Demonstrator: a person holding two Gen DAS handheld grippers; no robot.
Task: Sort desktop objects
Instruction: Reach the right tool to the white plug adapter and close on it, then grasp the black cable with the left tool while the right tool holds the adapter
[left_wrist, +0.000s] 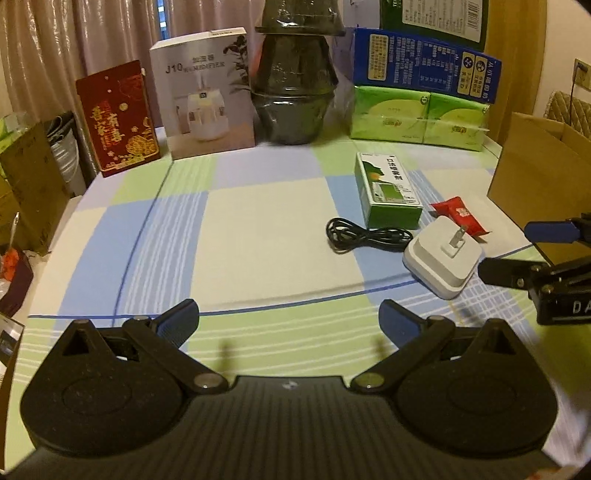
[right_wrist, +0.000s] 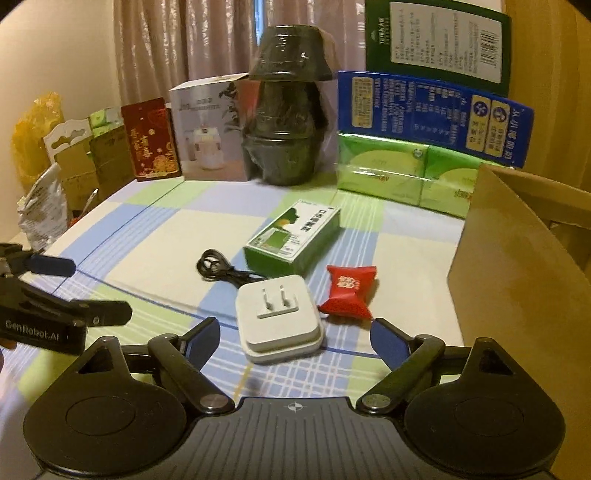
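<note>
On the checked tablecloth lie a white charger (right_wrist: 280, 321) with its prongs up, a coiled black cable (right_wrist: 221, 269), a green medicine box (right_wrist: 295, 236) and a red candy packet (right_wrist: 349, 291). My right gripper (right_wrist: 295, 339) is open, and the charger sits between its blue pads with a gap on each side. My left gripper (left_wrist: 288, 314) is open over bare cloth, with the charger (left_wrist: 443, 258), cable (left_wrist: 365, 234), green box (left_wrist: 388, 190) and candy packet (left_wrist: 460, 216) ahead to its right. Each gripper shows at the edge of the other's view: the right gripper (left_wrist: 506, 250) and the left gripper (right_wrist: 101, 290).
An open cardboard box (right_wrist: 517, 277) stands at the right, close to the candy packet. Along the back stand a red gift box (left_wrist: 118, 118), a humidifier box (left_wrist: 207, 92), stacked black wrapped pots (left_wrist: 295, 81), green tissue packs (left_wrist: 417, 118) and a blue carton (left_wrist: 424, 62). Cartons crowd the left edge.
</note>
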